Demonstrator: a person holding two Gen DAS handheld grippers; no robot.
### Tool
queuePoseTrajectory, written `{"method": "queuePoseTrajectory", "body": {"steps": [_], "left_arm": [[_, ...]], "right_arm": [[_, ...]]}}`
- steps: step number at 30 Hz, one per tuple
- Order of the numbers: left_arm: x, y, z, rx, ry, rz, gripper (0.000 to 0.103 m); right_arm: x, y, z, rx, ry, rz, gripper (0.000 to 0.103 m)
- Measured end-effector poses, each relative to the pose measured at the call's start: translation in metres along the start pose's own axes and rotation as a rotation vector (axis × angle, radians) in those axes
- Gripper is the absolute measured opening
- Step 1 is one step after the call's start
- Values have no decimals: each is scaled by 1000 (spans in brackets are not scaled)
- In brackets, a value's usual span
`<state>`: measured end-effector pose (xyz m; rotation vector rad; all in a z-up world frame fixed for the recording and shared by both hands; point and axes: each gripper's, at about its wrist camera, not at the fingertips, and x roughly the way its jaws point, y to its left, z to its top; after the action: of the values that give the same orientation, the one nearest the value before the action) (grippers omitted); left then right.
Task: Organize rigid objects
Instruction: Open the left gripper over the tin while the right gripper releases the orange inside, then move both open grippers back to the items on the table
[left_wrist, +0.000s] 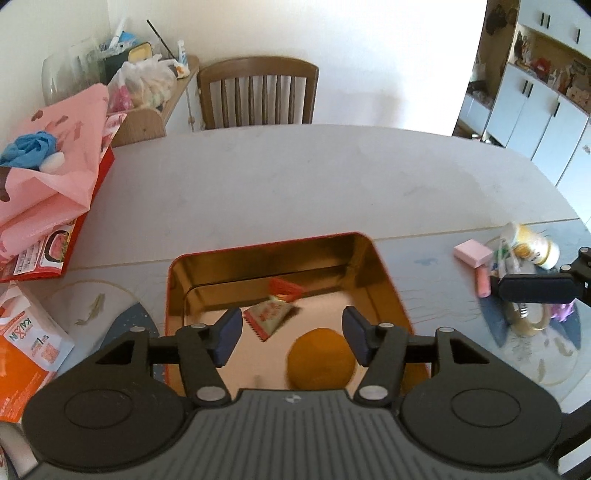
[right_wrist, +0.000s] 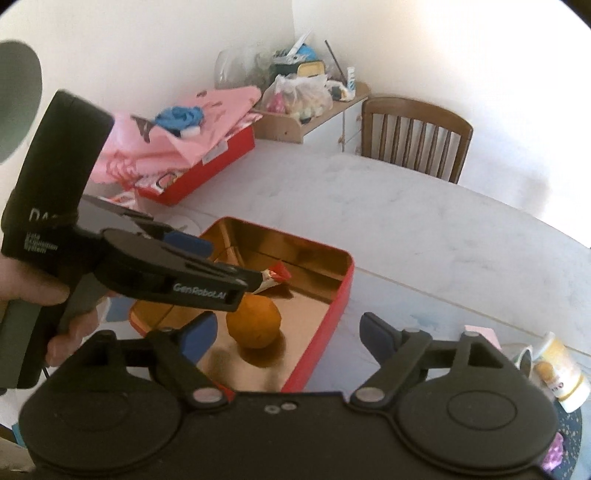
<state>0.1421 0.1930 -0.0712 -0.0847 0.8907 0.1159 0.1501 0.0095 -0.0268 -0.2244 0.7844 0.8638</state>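
Both grippers, left (left_wrist: 290, 334) and right (right_wrist: 288, 338), hang open and empty above tin (left_wrist: 388, 280); orange (left_wrist: 320, 359) may roll against packet (left_wrist: 271, 315).

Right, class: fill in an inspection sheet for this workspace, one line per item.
Surface: pale table, placemats on it.
Job's things: orange and snack packet in the red tin.
Clutter: mug, pink block, red box under pink bag.
Grippers: left gripper and right gripper open, empty.
Cables: nothing seen.
Surroundings: chair, cupboards.
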Motion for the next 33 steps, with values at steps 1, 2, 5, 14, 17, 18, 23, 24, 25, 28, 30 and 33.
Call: {"method": "queuePoseTrajectory", "body": {"steps": [1,2,5,14,17,18,23,24,25,28,30,33], "left_arm": [[-4,-3,0,0,-8,-7,59],[-8,-7,0,2,-16,-11,59],[-20,-18,0,3,-45,-22,66],[-48,-61,-6,9,-107,-65,77],[-52,-74,-9,3,-118,-73,80],[-53,-80,-9,2,-121,-76,80],[-53,-103,-11,-1,-134,-95,82],[-52,-108,-12,-4,-138,-100,83],[-51,-113,-12,-6,-139,-105,83],[-45,-127,-13,-13,-134,-123,83],[-40,-137,-14,-19,-130,-132,83],[-31,-154,-12,-20,-120,-147,83]], "right_arm": [[-4,-3,-1,6,-7,0,87],[-9,-5,-1,10,-13,0,88],[-24,-12,-6,23,-35,1,91],[-70,-45,-31,63,-85,-34,102],[-82,-59,-41,75,-92,-47,103],[-85,-63,-44,77,-93,-52,103],[-100,-88,-66,83,-89,-85,103],[-102,-94,-70,85,-86,-92,103],[-104,-100,-74,88,-82,-99,103],[-107,-120,-85,100,-71,-124,103],[-107,-134,-91,114,-58,-132,103],[-106,-152,-99,127,-45,-139,103]]}}
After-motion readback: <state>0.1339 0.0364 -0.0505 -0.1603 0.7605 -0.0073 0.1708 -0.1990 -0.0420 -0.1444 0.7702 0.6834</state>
